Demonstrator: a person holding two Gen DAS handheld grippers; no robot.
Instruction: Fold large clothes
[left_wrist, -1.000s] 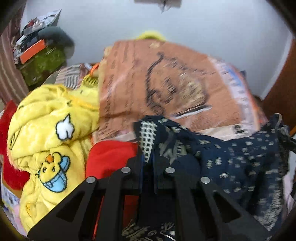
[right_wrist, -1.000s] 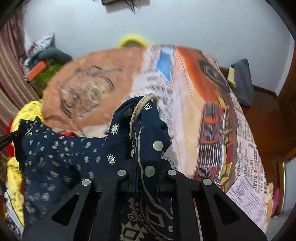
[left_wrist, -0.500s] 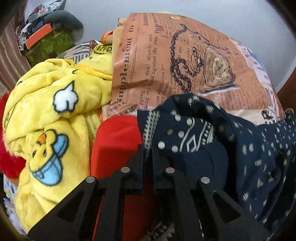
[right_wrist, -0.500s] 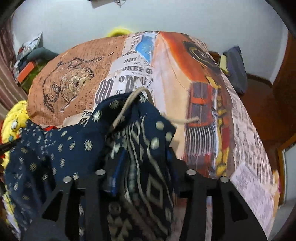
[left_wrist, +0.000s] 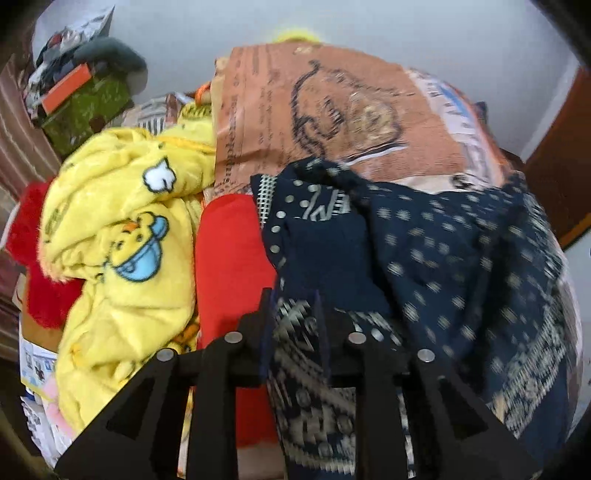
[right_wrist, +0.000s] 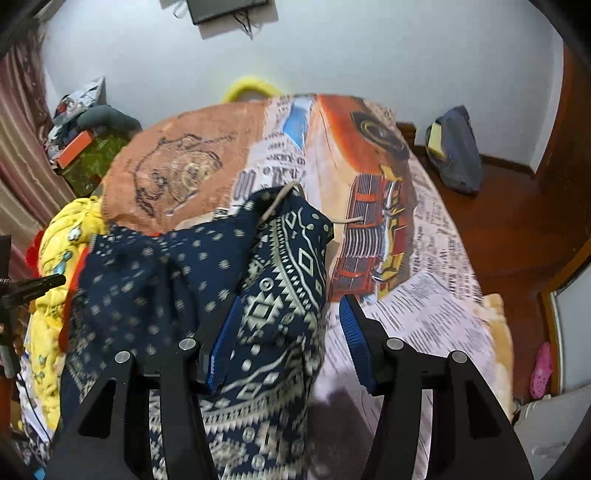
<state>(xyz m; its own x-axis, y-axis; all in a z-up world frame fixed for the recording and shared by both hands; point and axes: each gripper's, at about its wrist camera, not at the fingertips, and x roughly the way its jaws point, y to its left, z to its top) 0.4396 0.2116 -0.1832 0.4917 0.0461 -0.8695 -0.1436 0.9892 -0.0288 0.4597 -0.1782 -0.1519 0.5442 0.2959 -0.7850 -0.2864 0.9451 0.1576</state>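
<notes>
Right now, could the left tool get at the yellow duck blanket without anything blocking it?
Probably yes. The yellow duck blanket lies uncovered just left of the left tool, with only the red cloth between. But the navy patterned garment sits between its opening jaws and would need shedding first.

Bed (right_wrist: 436, 295) under printed newspaper-and-truck bedspread, brown pocket-watch panel at far left. Navy patterned garment (right_wrist: 155, 288) heaped at near left edge. Yellow duck-print fleece blanket (left_wrist: 122, 236) farther left, touching red cloth (left_wrist: 229, 258) wedged between it and garment.
</notes>
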